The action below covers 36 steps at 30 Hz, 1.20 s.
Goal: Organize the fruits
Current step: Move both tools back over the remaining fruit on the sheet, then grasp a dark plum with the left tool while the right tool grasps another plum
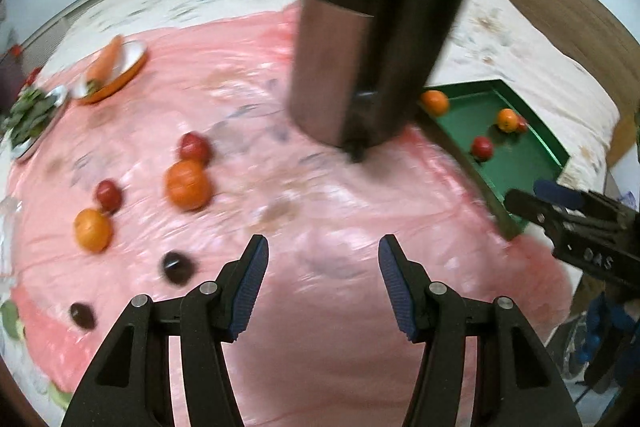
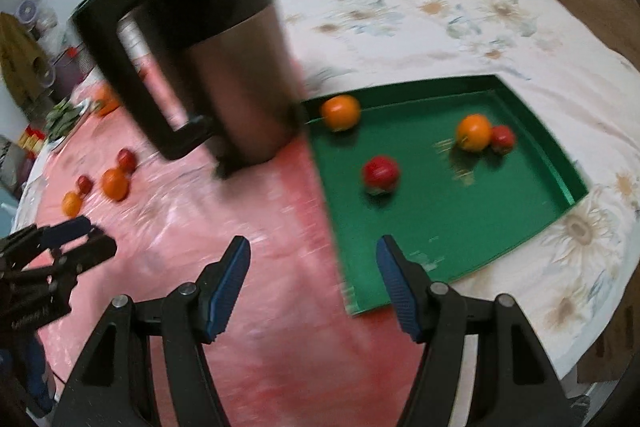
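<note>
Fruit lies split across the pink sheet (image 1: 304,195): four pieces sit in the green tray (image 2: 452,227), while two oranges (image 1: 187,185), three red fruits (image 1: 195,147) and two dark ones (image 1: 177,265) wait loose to the left of the kettle (image 1: 372,39). Your left gripper (image 1: 323,283) and right gripper (image 2: 313,283) both hover with jaws apart, holding nothing, so you look to be between picks. Next move, by my reading: swing your left gripper over the nearest dark fruit, close gently, then carry it past the kettle to the tray.
</note>
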Motion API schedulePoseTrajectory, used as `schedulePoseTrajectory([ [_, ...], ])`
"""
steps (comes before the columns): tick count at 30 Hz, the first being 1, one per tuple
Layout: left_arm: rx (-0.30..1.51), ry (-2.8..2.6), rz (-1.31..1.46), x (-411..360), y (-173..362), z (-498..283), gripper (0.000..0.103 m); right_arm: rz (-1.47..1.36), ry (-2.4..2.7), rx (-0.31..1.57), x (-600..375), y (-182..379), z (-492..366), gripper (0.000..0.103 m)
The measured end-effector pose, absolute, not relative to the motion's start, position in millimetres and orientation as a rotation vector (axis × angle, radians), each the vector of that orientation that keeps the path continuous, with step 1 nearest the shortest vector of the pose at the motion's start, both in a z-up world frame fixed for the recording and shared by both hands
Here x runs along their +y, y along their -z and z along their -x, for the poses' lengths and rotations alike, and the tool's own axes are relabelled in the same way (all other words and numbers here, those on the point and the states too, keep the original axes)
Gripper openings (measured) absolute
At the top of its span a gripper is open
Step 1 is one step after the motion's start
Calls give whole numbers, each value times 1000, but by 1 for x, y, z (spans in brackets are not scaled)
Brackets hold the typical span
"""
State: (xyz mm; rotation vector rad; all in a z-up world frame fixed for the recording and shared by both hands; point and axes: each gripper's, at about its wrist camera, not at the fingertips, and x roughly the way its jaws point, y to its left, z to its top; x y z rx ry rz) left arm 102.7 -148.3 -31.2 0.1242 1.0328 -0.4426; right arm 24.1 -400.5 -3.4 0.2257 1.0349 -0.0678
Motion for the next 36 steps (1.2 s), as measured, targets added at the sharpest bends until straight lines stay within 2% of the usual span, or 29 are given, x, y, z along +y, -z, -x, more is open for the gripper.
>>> schedulePoseTrajectory([
  [12,1075,235,-65,-47,53,-87,51,-190,-188,1090,-299,14,-44,103],
  [14,1075,186,-53,-28,55,-87,51,-187,-241,1092,-278,15,-52,100],
  [18,1075,76,-8,16,63,-94,51,-174,-350,1089,-234,19,-70,81],
  [22,1067,14,8,45,67,-102,51,-151,-431,1091,-195,26,-86,78],
  [24,1070,-4,18,56,72,-104,51,-140,-459,1093,-181,28,-92,64],
  [26,1081,-9,39,64,78,-106,51,-119,-484,1100,-168,32,-97,60],
  [28,1093,-9,62,68,83,-109,51,-96,-503,1113,-158,37,-101,49],
  [36,1109,14,90,72,93,-117,51,-56,-499,1130,-147,49,-114,49],
])
